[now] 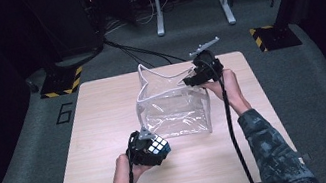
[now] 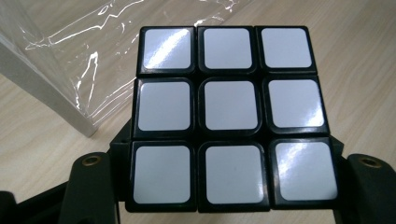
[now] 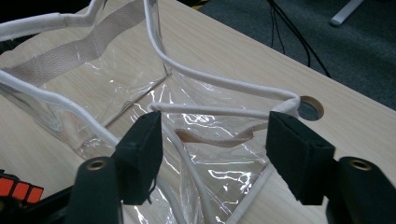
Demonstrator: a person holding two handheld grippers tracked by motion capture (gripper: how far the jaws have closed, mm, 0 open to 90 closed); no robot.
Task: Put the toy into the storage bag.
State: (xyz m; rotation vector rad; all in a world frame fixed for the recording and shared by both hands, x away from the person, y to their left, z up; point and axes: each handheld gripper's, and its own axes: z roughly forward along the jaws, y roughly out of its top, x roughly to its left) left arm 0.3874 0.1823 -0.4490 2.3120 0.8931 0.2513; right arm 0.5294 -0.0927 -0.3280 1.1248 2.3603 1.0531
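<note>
A puzzle cube with black edges is held near the table's front, and my left gripper is shut on it. In the left gripper view the cube's white face is turned to the camera, clamped between the two jaws of my left gripper. A clear plastic bag with white piping stands open at mid-table. My right gripper is at its far right top corner. Its jaws stand apart around the bag's rim without pressing it. An orange side of the cube shows at lower left.
The light wooden table has a round cable hole near the bag's corner. Black cables run across the grey floor behind. A metal stand's legs and yellow-black striped plates lie beyond the table.
</note>
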